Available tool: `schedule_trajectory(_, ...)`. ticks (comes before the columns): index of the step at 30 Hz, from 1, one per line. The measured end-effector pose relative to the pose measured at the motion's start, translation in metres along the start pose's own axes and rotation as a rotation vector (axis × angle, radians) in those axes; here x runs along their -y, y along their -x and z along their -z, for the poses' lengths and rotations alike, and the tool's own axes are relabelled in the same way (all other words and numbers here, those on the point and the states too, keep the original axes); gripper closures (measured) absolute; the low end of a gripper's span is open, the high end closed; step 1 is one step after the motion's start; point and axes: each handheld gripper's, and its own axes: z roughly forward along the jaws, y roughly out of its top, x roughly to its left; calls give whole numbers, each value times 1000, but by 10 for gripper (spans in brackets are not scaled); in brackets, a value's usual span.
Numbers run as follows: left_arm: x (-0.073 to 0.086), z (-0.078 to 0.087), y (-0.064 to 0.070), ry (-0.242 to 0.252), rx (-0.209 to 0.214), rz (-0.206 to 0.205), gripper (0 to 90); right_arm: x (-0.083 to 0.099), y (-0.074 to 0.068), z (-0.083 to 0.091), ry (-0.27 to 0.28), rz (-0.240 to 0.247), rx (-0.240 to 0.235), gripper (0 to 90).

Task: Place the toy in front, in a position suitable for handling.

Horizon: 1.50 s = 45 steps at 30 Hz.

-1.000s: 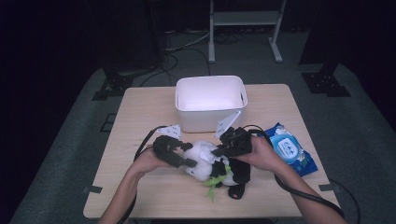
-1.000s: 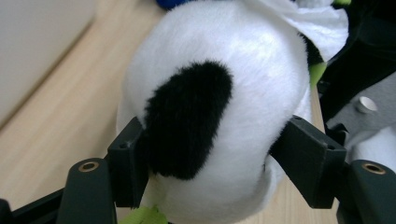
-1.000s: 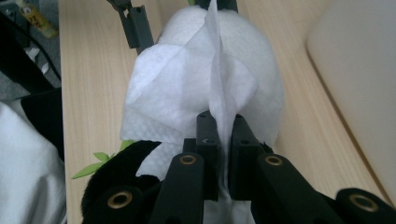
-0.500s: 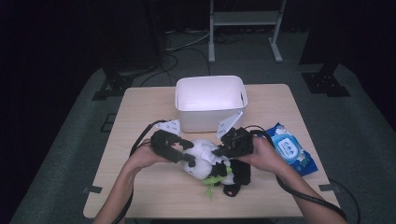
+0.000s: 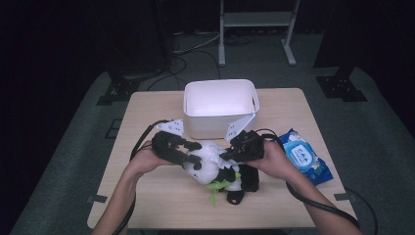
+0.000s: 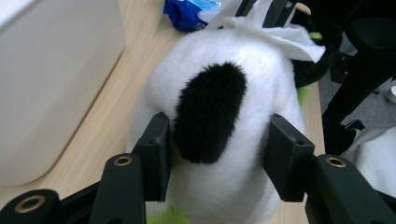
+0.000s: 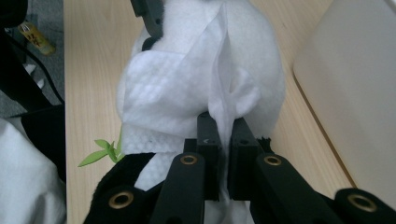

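The left claw (image 6: 215, 154) clamps the panda toy's (image 6: 219, 107) head; the right claw (image 7: 224, 154) pinches a white wipe (image 7: 187, 93) draped over it (the toy's face is hidden) on the tabletop (image 5: 147, 205).

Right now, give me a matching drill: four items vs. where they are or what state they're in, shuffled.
1. plush panda
2. white wipe
3. white bin
4. blue wipes pack

a. flat on the table by the person's right hand
b. pinched in the right tongs
c. behind the toy
d. head gripped by the left tongs

Pairs: 1-d, 2-b, 3-c, 4-a
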Motion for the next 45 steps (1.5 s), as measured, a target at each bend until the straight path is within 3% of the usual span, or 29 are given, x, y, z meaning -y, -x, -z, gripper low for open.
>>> schedule_trajectory(5, -14, 12, 5, -14, -32, -29, 485, -6, 0, 0, 26, -7, 4, 850)
schedule_trajectory(8, -19, 11, 7, -38, -30, -46, 484, -3, 1, 2, 21, -13, -4, 850)
schedule_trajectory(11, -23, 4, 10, -39, -18, -57, 470, 7, 0, 4, -6, -12, 0, 850)
schedule_trajectory(18, -35, -4, 18, -28, -4, -85, 422, 31, 0, 11, -6, -65, -16, 856)
schedule_trajectory(24, -40, -6, 19, -23, 5, -88, 328, 42, -1, 16, -12, -72, -12, 857)
schedule_trajectory(28, -36, -5, 17, -20, 4, -59, 247, 48, 1, 19, -11, -79, -21, 858)
schedule_trajectory(31, -31, -9, 12, -36, 28, -20, 174, 53, 1, 22, -18, -92, -21, 858)
schedule_trajectory(34, -24, -16, 6, -14, 72, 14, 99, 59, 2, 26, -23, -101, -24, 858)
schedule_trajectory(39, -18, -28, -1, 43, 194, 48, 91, 64, -2, 30, -42, -100, -34, 858)
schedule_trajectory(42, -21, -27, 3, 59, 194, 33, 189, 65, -2, 33, -46, -90, -25, 856)
schedule_trajectory(45, -26, -25, 8, 45, 176, 11, 231, 65, 0, 40, -33, -97, -23, 857)
